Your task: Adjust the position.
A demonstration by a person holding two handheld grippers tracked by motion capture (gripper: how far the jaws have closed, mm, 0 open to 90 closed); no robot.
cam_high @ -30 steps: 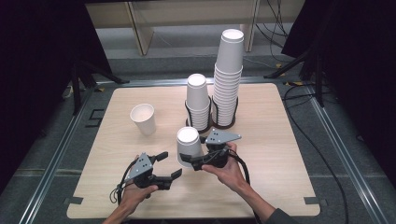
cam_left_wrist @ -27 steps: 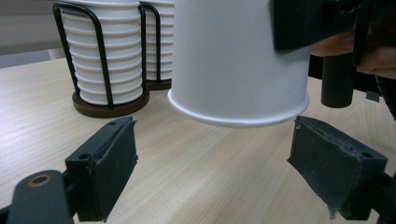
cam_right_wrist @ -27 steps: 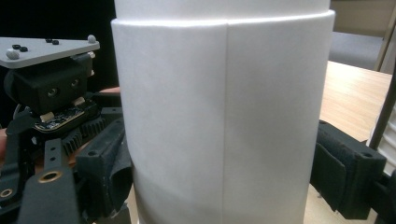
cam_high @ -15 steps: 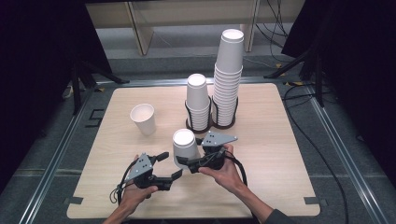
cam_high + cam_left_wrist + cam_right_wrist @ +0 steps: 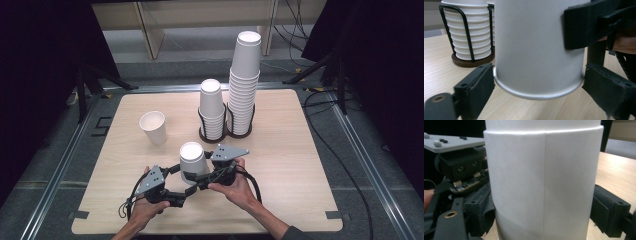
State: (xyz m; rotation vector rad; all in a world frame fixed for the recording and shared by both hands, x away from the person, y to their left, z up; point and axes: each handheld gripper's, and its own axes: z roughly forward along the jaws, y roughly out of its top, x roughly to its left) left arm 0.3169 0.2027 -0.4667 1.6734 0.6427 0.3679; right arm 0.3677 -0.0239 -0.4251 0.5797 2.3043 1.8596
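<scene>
1. An upside-down paper cup sits between the two grippers near the table's front edge, its closed base up and its rolled rim down; in the left gripper view the rim looks just clear of the wood, though whether it truly floats or still touches I cannot tell.

2. The right gripper grasps the cup across its wall, one pad on each side in its own view; the seam of the paper runs down the middle between them.

3. The left gripper brackets the cup's rim; its pads sit at the rim on both sides, but whether they press or merely flank it the pictures do not settle, so its state I cannot tell.

4. The step in hand, as I judge it, is either passing the cup from one tool to the other or pulling apart nested cups; done well, the right tool squeezes only lightly so the thin wall does not buckle; the left closes squarely, low on the stiff rolled rim; any pull runs straight along the cup's axis.

5. Beyond the right gripper stand two racked stacks of cups; away past the left gripper an upright single cup stands alone; keep clear of both.
</scene>
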